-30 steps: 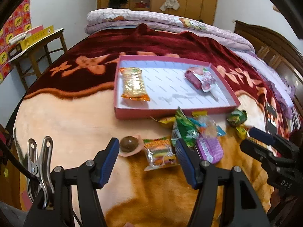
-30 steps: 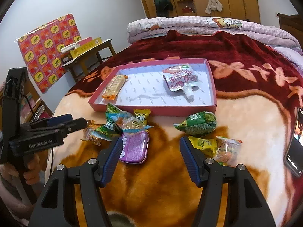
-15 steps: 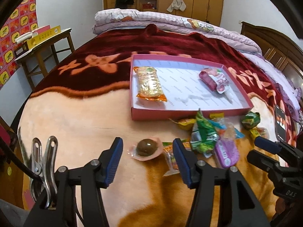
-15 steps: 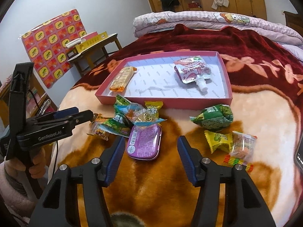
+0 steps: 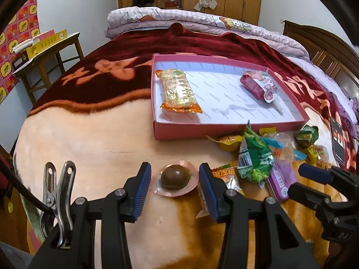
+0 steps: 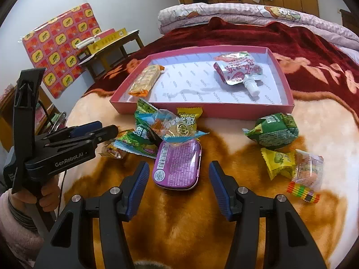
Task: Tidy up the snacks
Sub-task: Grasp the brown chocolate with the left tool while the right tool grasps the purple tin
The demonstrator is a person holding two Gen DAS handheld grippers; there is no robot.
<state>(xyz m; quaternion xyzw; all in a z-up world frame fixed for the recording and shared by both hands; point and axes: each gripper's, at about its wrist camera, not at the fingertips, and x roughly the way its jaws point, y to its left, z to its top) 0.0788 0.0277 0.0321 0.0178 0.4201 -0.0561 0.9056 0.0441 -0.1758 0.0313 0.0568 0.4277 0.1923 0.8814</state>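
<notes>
Between left gripper point(image 5: 174, 187) fingers: sealed brown egg pack point(image 5: 175, 177) on blanket point(image 5: 89, 139), jaws open, not touching.
Handling: light, slippery film, firm centre; pinch the dome.
Right gripper point(image 6: 179, 185): open over purple tin point(image 6: 178, 165).

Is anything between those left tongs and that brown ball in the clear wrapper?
Nothing visible. The open left tongs already straddle the brown ball in its clear round wrapper, with bare blanket on either side.

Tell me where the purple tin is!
The purple tin lies on the blanket between the open right gripper fingers in the right wrist view, just below the pile of snack wrappers and in front of the pink tray.
</notes>
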